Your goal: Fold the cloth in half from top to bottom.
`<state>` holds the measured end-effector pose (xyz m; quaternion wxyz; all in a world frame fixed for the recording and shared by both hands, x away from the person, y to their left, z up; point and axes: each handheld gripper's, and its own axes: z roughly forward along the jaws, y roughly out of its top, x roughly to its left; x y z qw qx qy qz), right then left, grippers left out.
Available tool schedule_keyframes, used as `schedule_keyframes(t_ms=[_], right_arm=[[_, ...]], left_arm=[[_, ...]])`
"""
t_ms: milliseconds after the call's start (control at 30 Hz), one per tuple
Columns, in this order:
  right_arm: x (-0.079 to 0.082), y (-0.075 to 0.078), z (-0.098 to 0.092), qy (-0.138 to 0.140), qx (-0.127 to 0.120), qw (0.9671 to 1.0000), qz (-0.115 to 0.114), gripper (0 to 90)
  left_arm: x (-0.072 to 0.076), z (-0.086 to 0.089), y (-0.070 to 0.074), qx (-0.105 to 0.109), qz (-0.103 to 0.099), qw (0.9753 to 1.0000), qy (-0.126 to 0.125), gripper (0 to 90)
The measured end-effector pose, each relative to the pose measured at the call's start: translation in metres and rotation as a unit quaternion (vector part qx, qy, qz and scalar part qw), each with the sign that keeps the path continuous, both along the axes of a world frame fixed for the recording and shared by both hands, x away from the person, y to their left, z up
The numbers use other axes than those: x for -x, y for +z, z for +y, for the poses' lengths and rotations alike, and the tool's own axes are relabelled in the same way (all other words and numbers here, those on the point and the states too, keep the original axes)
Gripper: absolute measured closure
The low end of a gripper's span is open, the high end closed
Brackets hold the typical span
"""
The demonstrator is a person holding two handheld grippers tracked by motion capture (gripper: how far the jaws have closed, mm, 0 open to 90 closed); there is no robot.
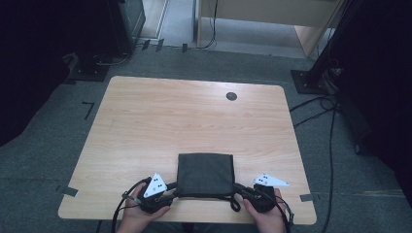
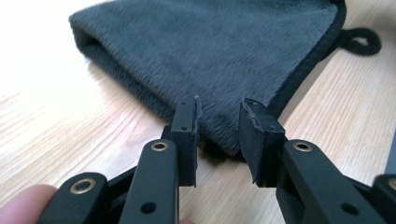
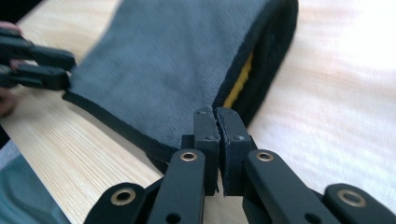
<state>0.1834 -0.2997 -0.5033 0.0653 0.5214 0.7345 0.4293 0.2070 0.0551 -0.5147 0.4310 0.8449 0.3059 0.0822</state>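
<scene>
A dark grey folded cloth [image 1: 204, 172] lies flat near the front edge of the wooden table [image 1: 170, 116]. My left gripper [image 1: 174, 190] is at its near left corner. In the left gripper view that gripper [image 2: 218, 109] stands open, with the cloth's [image 2: 210, 51] hemmed edge just past its tips. My right gripper [image 1: 238, 187] is at the near right corner. In the right gripper view its jaws [image 3: 215, 112] are pressed together where the cloth's [image 3: 159, 60] corner meets them. A yellow tag [image 3: 239, 84] peeks from the fold. A black hang loop [image 2: 359, 41] trails from that corner.
A round black grommet [image 1: 231, 96] sits at the table's back right. Bare wood stretches behind and to both sides of the cloth. Cables [image 1: 316, 109] run over the floor to the right, and dark stands flank the table.
</scene>
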Motion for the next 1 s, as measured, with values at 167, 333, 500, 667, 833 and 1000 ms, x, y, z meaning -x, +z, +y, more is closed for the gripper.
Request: schedule_keyframes(t_ms=[167,333,500,667,833,1000], right_arm=[[-0.003,-0.004,0.0,-0.009,0.033,0.9994,-0.005,64.3],[-0.001,0.015,0.012,-0.024,0.05,0.995,-0.083,49.1],[-0.014,0.019,0.044,-0.013,0.07,0.9935,-0.089,36.5],[-0.032,0.021,0.074,-0.024,0.07,0.9934,-0.087,24.8],[-0.047,0.007,0.097,-0.039,0.105,0.9912,-0.07,15.4],[-0.055,-0.01,0.108,-0.056,0.147,0.9855,-0.063,14.0]], left_arm=[[0.0,0.001,0.001,0.003,-0.005,1.0,0.004,64.1],[-0.003,0.007,0.004,0.025,-0.023,0.999,0.028,53.5],[-0.009,0.018,0.006,0.028,-0.024,0.9973,0.064,41.7],[-0.013,0.032,0.01,0.013,-0.017,0.9947,0.1,33.9],[-0.021,0.055,0.015,-0.009,-0.002,0.9875,0.157,19.6],[-0.028,0.097,0.013,-0.024,0.024,0.9791,0.2,11.6]])
